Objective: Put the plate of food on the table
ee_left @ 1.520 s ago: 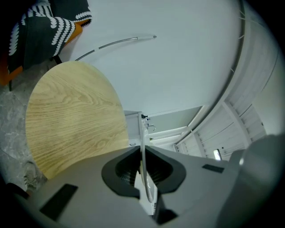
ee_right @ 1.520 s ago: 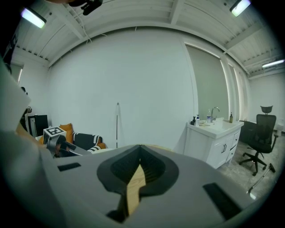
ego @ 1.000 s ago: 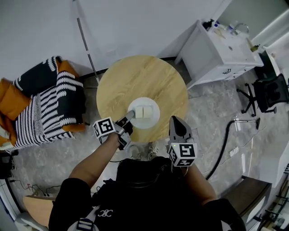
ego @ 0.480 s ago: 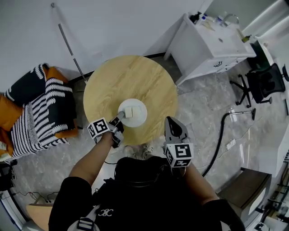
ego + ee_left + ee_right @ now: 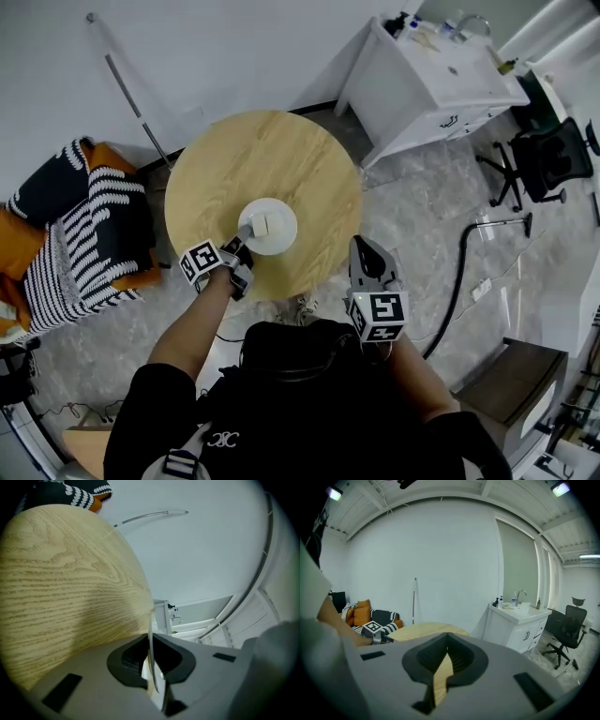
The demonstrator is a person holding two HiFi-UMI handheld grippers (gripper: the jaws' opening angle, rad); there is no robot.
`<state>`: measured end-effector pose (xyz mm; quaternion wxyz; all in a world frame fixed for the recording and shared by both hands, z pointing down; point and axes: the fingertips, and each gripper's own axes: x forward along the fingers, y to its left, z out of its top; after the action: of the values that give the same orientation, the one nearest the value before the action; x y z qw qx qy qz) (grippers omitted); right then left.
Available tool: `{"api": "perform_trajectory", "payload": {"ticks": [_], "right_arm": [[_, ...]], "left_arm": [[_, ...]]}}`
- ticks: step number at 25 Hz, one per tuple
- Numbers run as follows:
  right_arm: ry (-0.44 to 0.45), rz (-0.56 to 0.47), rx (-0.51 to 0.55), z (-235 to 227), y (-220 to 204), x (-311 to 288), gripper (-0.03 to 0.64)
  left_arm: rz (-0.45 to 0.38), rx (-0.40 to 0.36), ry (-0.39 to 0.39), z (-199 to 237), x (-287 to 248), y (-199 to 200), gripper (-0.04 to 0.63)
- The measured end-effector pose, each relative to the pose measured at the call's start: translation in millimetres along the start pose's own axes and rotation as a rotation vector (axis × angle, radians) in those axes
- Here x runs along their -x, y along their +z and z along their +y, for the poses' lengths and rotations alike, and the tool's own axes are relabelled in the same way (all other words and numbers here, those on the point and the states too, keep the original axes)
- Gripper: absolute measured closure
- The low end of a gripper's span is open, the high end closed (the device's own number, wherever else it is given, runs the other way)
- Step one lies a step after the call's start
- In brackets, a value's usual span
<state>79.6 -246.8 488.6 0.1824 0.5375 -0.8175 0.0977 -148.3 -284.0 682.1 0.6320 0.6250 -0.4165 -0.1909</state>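
Observation:
A white plate (image 5: pixel 277 232) with two pale food pieces (image 5: pixel 262 224) sits over the near part of the round wooden table (image 5: pixel 281 155). My left gripper (image 5: pixel 245 232) is shut on the plate's near-left rim. In the left gripper view the rim (image 5: pixel 150 634) shows edge-on between the jaws of the left gripper (image 5: pixel 151 670), with the table (image 5: pixel 61 573) beside it. My right gripper (image 5: pixel 367 247) hovers off the table's near-right edge, shut with nothing in it. The right gripper view shows the right gripper (image 5: pixel 443 667) with only a narrow slit between its jaws.
A white sink cabinet (image 5: pixel 431 80) stands at the back right, and a black office chair (image 5: pixel 548 155) is beyond it. An armchair with a striped blanket (image 5: pixel 84 225) is to the left. A pole (image 5: pixel 127 84) leans on the wall. A black hose (image 5: pixel 459 281) lies on the floor.
The plate, still held by my left gripper, has moved a little farther in from the table's near edge. The right gripper has stayed beside the table.

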Motion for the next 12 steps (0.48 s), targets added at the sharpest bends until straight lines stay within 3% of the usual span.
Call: {"api": "perform_trajectory", "payload": {"ticks": [12], "right_arm": [[0.002, 0.019, -0.013, -16, 0, -4, 0.609]], "left_arm": [[-0.002, -0.015, 0.058, 6, -24, 3, 0.572]]}}
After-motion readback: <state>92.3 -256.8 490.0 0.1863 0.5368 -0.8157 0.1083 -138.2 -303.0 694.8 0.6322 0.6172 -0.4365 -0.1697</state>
